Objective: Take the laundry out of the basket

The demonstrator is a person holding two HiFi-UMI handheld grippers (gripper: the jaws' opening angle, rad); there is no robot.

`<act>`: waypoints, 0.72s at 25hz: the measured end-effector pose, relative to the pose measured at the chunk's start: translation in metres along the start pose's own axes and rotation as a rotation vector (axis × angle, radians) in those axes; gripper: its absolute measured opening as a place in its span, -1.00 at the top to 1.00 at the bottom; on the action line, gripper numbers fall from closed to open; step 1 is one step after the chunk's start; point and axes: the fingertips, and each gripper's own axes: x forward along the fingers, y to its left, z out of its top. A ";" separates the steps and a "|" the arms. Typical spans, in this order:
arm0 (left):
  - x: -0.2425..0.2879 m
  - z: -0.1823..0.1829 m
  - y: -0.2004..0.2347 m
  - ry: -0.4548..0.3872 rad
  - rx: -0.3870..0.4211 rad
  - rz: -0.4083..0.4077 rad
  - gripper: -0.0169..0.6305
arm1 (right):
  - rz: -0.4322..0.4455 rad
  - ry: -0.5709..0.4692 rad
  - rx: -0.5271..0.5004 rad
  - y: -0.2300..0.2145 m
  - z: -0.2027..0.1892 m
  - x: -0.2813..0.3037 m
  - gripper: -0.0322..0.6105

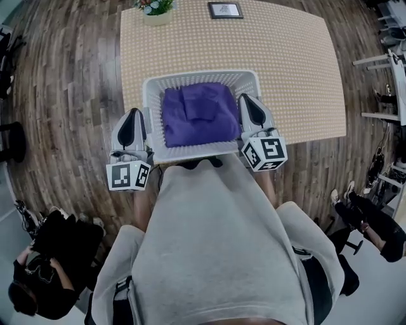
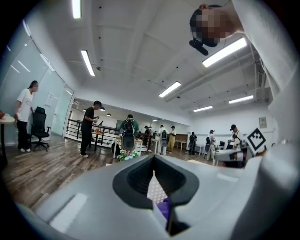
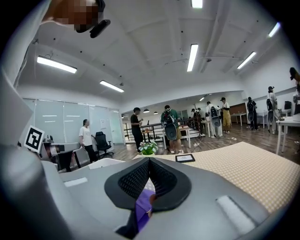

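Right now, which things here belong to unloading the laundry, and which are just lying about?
For the job: white laundry basket, purple garment, left gripper, right gripper.
Lying about: potted flowers, framed picture.

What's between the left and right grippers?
The white basket, with purple laundry inside, fills the stretch between left gripper and right gripper, seen in the head view.

Head view looks steeply down on the basket (image 1: 198, 76); both gripper views face the flowers (image 2: 125, 155).
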 end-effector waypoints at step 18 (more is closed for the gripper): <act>0.036 -0.011 0.045 0.015 -0.070 -0.004 0.91 | 0.023 0.630 0.117 0.008 -0.135 0.075 -0.78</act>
